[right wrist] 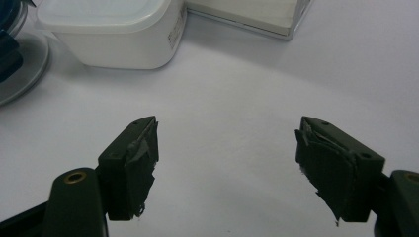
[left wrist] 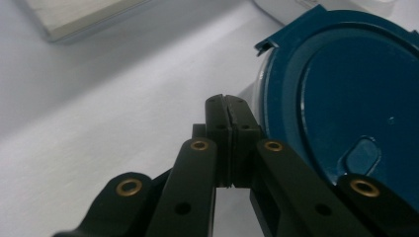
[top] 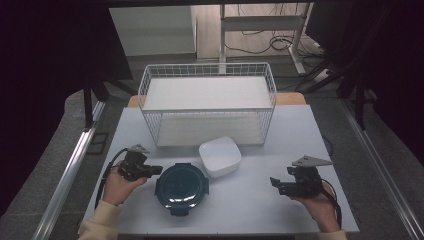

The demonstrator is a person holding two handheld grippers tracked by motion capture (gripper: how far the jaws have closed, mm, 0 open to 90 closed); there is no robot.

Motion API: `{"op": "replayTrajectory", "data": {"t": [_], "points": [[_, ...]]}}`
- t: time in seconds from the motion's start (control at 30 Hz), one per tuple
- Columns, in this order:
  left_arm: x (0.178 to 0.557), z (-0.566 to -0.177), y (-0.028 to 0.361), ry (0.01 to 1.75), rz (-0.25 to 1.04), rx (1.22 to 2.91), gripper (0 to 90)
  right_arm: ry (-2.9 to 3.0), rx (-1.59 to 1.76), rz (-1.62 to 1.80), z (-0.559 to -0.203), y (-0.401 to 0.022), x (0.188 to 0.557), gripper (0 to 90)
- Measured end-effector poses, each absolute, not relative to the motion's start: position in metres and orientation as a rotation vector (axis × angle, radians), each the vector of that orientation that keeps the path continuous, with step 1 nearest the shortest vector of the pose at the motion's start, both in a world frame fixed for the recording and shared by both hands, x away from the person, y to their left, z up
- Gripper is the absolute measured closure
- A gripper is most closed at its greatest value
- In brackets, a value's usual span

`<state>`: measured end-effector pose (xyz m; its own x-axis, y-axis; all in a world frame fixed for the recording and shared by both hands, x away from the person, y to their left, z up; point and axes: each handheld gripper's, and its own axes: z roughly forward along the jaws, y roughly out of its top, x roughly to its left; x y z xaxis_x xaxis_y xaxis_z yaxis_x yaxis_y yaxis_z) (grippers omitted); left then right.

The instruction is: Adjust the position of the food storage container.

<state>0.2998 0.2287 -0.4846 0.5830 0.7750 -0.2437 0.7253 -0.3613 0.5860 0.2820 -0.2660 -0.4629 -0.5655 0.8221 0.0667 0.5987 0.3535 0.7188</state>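
On the white table (top: 280, 150), my left gripper (top: 156, 170) sits pressed together beside the round blue-lidded container (top: 181, 187).
My right gripper (top: 274, 183) waits spread, empty, well apart.

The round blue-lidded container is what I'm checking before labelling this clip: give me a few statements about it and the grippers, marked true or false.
1. The left gripper has its jaws shut with nothing between them. True.
2. The blue-lidded container stands inside the wire basket. False: it stands on the table, in front of the basket.
3. The right gripper is open and holds nothing. True.
4. The white square container is stacked on the blue lid. False: it stands beside it on the table.
5. The left gripper's tips are close to the blue lid's rim. True.
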Motion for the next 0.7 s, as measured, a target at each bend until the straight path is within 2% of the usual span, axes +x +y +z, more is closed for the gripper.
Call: {"op": "replayTrajectory", "data": {"t": [0.33, 0.7], "points": [[0.307, -0.485, 0.220, 1.134, 0.092, 2.170, 90.0, 2.317, 1.261, 1.024, -0.464, -0.265, 0.282, 24.0], [0.304, -0.484, 0.214, 1.089, 0.164, 2.221, 90.0, 2.322, 1.266, 1.023, -0.464, -0.265, 0.283, 24.1]]}}
